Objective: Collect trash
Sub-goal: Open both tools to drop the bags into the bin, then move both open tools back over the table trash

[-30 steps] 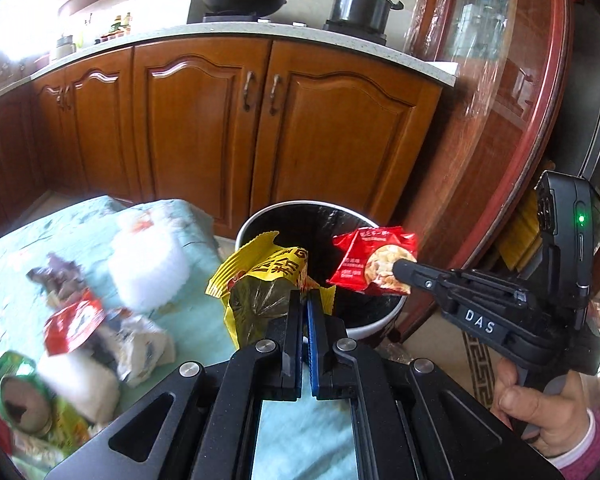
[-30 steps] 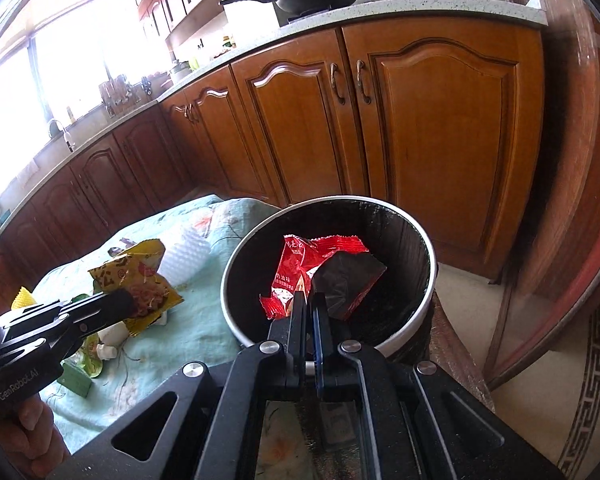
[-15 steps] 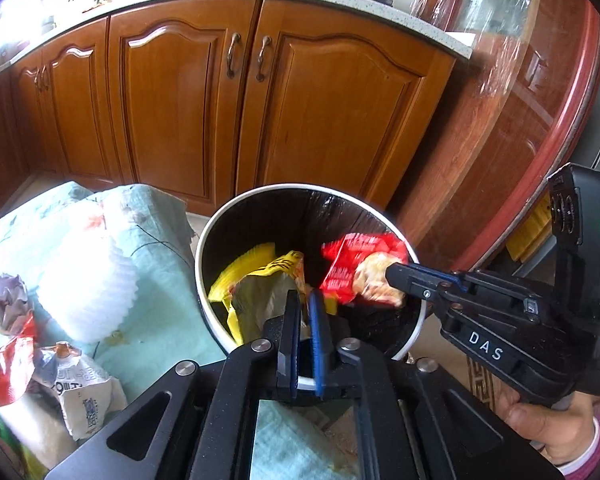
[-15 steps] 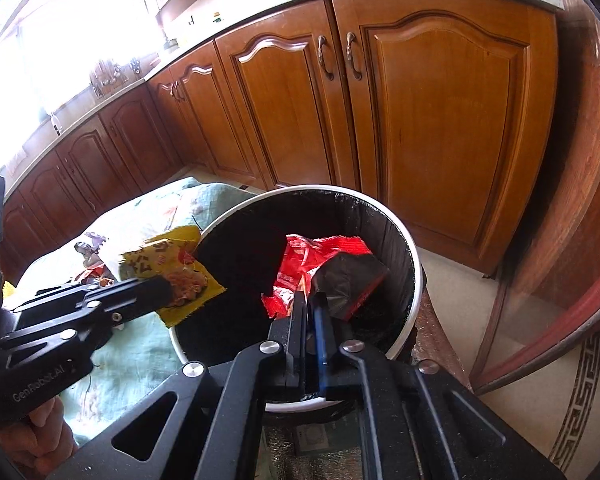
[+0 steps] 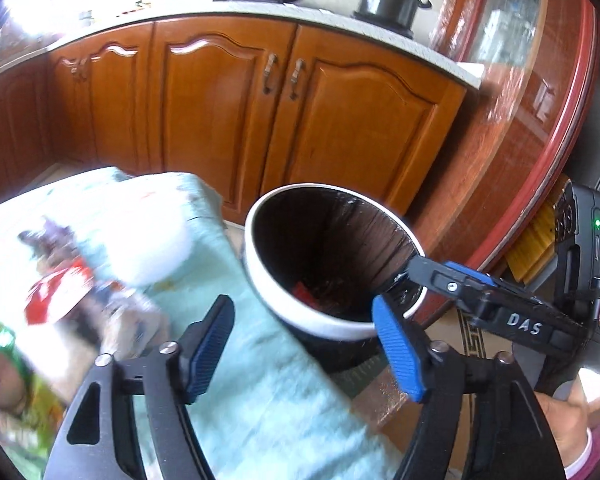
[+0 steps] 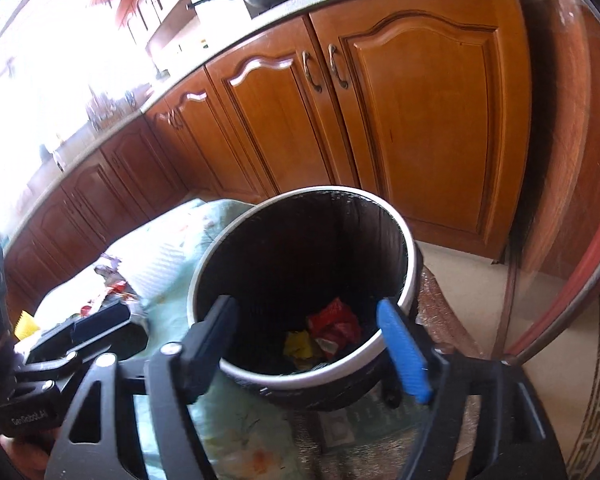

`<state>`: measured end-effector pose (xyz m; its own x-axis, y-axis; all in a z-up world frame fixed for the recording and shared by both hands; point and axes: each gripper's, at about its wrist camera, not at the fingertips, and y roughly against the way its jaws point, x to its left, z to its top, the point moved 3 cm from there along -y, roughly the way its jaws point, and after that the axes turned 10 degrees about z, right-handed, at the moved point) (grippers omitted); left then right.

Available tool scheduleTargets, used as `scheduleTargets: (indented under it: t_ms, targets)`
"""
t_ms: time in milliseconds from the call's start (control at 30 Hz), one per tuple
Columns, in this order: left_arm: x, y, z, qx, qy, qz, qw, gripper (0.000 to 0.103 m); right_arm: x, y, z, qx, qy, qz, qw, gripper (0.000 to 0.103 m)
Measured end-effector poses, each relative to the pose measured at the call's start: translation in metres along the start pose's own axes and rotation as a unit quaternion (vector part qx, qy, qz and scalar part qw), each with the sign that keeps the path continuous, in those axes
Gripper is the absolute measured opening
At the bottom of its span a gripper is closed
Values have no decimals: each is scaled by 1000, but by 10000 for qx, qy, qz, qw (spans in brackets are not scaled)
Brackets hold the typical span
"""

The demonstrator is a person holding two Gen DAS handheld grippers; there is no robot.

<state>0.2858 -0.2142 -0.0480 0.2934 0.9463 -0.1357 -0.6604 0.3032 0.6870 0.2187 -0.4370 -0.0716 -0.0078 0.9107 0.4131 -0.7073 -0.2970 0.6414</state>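
Both grippers are opening and nothing is between their jaws. The left gripper [image 5: 304, 348] sits at the bottom centre of its view, above the edge of the cloth-covered table [image 5: 268, 380]. The right gripper [image 6: 312, 344] points into the bin [image 6: 410, 276] at the centre of its frame. At the bottom of the bin lie a red wrapper [image 6: 334, 324] and a yellow wrapper [image 6: 298, 344], so part of the trash is already collected. More trash is left: at the left of the left wrist view, blurred, a white crumpled item [image 5: 148, 252], a red packet [image 5: 56, 296] and a green packet [image 5: 4, 340] lie on the table. I judge the task as partly done.
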Motion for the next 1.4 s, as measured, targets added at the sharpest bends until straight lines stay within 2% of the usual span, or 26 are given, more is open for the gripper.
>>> scheduleTargets:
  t_ms: [67,267,567,933,1133,1267,1400]
  targets:
    - [7,15,-10,-83,75,47,9999,75,7,6,-5,-108,-74,80,9999,84]
    - [25,55,-36,-240,215,249,9992,76,31,14,-29,-195,-194,330,9991,85]
    - [71,108,-77,-312,557,618,9961,76,75,11,-60,3,-185,701,9974,85]
    - [120,164,-111,-348,1116,1077,9873,77,129,2,-86,235,255,944,9949,84]
    - [136,174,-119,-87,1583,1328,9784,78,148,-11,-90,358,457,1000,9933,84]
    - [148,164,-116,333,2095,1104,9710,79,154,-19,-90,398,542,1002,9927,84]
    - [159,150,-106,537,2554,978,9604,80,156,-28,-86,427,577,1022,9922,84]
